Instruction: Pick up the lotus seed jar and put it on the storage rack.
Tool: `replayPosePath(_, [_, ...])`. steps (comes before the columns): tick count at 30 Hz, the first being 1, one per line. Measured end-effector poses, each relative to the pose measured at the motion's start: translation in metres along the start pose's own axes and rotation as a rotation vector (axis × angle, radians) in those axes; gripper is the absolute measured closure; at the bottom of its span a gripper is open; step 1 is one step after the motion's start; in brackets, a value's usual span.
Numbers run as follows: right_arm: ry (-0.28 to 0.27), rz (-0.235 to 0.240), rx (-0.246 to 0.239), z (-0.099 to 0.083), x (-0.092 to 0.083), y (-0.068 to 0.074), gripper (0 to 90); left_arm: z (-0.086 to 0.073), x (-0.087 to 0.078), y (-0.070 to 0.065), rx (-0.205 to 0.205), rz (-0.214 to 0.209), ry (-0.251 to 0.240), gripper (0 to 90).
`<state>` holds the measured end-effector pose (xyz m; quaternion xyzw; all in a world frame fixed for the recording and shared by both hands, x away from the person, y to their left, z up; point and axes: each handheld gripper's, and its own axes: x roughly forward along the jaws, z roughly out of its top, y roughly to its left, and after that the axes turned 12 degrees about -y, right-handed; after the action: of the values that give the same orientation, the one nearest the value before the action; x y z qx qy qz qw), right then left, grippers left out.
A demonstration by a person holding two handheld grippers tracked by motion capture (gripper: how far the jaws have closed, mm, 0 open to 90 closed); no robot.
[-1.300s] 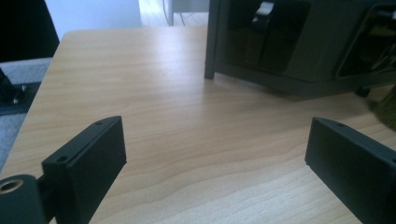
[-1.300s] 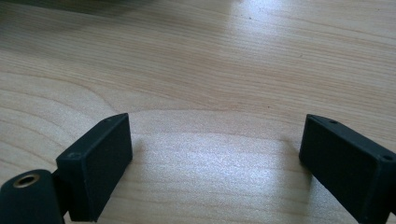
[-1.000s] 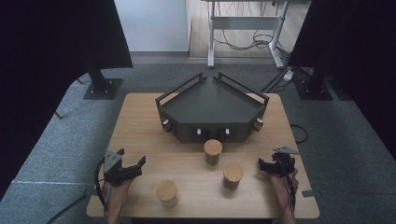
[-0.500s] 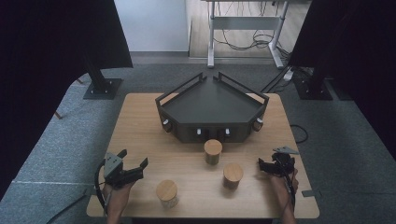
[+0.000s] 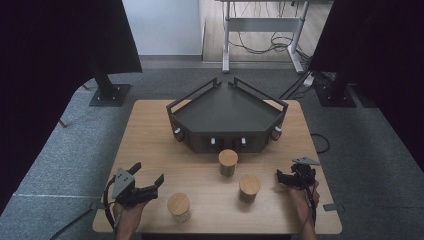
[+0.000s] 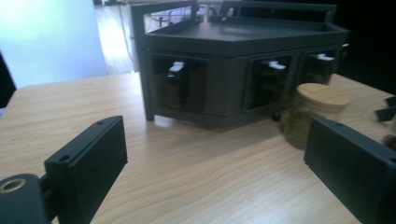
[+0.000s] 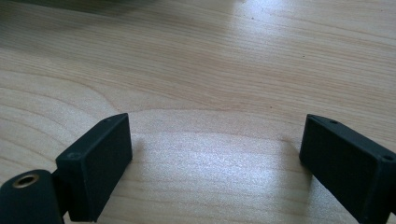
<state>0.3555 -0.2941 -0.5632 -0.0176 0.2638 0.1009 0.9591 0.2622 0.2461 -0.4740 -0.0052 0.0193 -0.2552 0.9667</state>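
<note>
The left claw (image 5: 150,175) hangs just above the pale wooden counter (image 5: 150,130) at its near left corner, jaws spread wide and nothing between them. Just to its right stands the nearest of three small round jars with light wooden lids (image 5: 178,206), upright and untouched; this looks like the one to be picked up. The other two lidded jars stand further right, one (image 5: 228,162) close in front of the dark grey angular rack with small drawer-like bays (image 5: 227,120), the other (image 5: 249,188) nearer the counter's front edge. In the left claw's own view the jaws frame bare wood, with the rack (image 6: 243,60) ahead and a greenish jar under a wooden lid (image 6: 317,112) near the right jaw.

The right claw (image 5: 283,177) rests low over the counter (image 7: 201,60) at the near right, jaws also parted and empty, pointing toward the jar by the front edge.

To do the reach well, the left claw should swing right and drop until its pads sit level with the jar's glass body below the lid, one pad on each side, centred before closing. Gripping the lid alone risks it lifting off; approaching off-centre would likely nudge the jar and tip it
</note>
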Motion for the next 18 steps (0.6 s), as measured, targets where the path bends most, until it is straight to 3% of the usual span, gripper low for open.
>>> replayPosePath(18, [0.0, 0.0, 0.0, 0.0, 0.0, 0.0, 8.6, -0.004, -0.012, -0.028, 0.008, -0.055, -0.036, 5.7])
